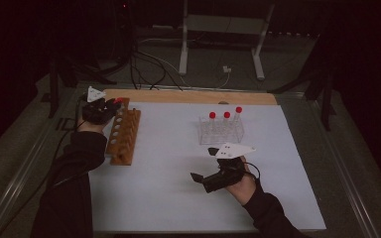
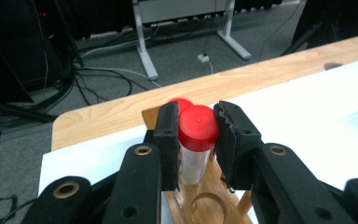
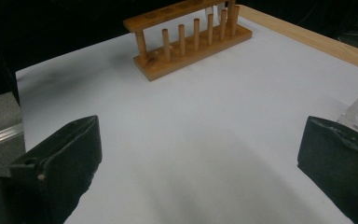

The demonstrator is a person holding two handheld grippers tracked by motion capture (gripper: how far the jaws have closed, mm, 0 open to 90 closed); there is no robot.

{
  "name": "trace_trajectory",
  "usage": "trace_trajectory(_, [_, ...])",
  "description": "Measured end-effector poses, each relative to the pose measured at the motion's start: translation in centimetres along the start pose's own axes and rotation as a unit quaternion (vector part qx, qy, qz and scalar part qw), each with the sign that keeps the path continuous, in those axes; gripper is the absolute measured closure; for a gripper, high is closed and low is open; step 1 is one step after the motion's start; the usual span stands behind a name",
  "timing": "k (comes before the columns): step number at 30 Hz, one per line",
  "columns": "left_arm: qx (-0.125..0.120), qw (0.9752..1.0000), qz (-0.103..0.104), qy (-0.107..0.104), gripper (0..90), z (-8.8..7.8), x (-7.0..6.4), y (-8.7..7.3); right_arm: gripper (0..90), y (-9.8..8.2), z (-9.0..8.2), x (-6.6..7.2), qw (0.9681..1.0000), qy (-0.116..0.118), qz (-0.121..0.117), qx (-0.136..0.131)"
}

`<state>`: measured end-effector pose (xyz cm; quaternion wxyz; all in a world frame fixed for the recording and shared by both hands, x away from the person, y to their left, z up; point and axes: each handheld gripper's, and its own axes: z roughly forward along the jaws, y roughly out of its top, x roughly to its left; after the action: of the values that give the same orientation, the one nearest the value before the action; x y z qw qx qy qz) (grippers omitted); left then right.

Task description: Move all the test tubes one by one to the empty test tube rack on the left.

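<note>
Left gripper: pads clamped on red-capped tube, tube upright over far end of wooden rack.
Right gripper: jaws wide apart, nothing between, above white mat.
Clear rack: three red-capped tubes, mid-table.

Open white mat lies between wooden rack and clear rack

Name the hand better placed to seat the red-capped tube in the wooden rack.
Left. Its tongs grip the red-capped tube right over the wooden rack; the right tongs hover open and empty, well away from it.
</note>
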<state>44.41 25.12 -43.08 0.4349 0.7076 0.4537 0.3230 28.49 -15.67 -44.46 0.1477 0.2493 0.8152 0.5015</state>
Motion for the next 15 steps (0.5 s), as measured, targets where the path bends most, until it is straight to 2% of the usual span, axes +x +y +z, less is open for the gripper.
trace_trajectory(15, [0.033, 0.9994, 0.013, 0.004, 72.0, 0.69, -0.29, -0.43, 0.0, -0.07, -0.05, -0.30, 1.0000, -0.002, 0.007, 0.000])
